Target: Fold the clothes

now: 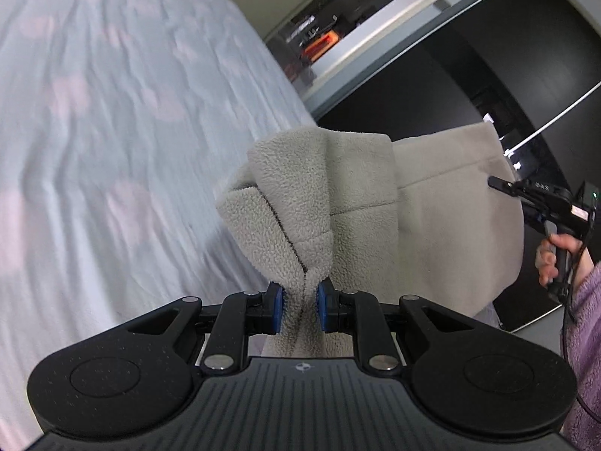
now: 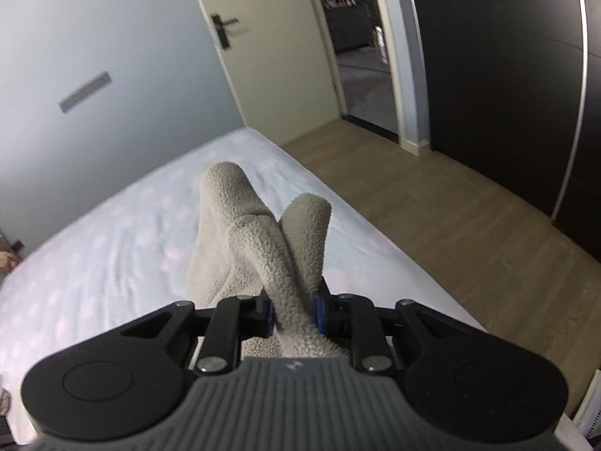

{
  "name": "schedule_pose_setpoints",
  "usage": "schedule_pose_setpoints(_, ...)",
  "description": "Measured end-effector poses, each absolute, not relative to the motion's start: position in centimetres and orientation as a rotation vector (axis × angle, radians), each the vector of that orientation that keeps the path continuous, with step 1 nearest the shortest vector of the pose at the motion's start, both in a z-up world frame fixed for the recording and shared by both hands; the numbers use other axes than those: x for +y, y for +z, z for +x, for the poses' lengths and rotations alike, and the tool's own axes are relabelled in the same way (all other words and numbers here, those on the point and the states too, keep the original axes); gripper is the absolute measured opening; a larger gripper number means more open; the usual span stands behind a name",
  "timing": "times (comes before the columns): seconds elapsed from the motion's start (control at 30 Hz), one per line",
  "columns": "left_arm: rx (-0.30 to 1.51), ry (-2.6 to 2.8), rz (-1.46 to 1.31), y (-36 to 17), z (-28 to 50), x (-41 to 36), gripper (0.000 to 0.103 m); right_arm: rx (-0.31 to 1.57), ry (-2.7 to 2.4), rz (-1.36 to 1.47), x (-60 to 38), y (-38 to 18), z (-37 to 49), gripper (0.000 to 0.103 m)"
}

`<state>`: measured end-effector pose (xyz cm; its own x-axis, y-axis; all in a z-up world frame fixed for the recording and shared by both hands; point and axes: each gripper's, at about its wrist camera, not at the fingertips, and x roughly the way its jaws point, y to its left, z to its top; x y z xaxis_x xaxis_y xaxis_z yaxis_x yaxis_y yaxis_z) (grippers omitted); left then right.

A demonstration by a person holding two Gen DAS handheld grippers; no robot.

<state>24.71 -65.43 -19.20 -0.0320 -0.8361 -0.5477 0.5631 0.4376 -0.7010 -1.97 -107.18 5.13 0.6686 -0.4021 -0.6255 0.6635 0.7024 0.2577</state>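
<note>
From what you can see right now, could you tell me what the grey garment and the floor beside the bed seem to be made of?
The grey garment looks like fleece: a matte, nubbly pile with soft rounded folds, probably synthetic, though the fibre cannot be told. The floor looks like light wood or wood-look laminate: long plank seams and a faint grain, low sheen; which of the two is unclear.

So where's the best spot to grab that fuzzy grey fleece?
Probably by its top edge, one corner per gripper, coming in from above. The grey fleece garment hangs between the left gripper and right gripper, both clamped on bunched fabric.
</note>
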Motion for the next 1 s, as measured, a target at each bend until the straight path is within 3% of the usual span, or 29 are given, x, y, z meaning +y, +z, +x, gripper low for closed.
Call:
schedule_pose_setpoints(0.57,1.168,-1.107,-0.166,-22.4,25.0,-69.8,0.015,0.699,-0.789,0.587,-114.9,-6.4,-1.8,0.022)
schedule_pose_setpoints(1.0,1.078,-1.223,-0.198,-17.3,21.7,-68.7,0.015,0.615,-0.761,0.577,-112.3,-2.3,-5.2,0.022)
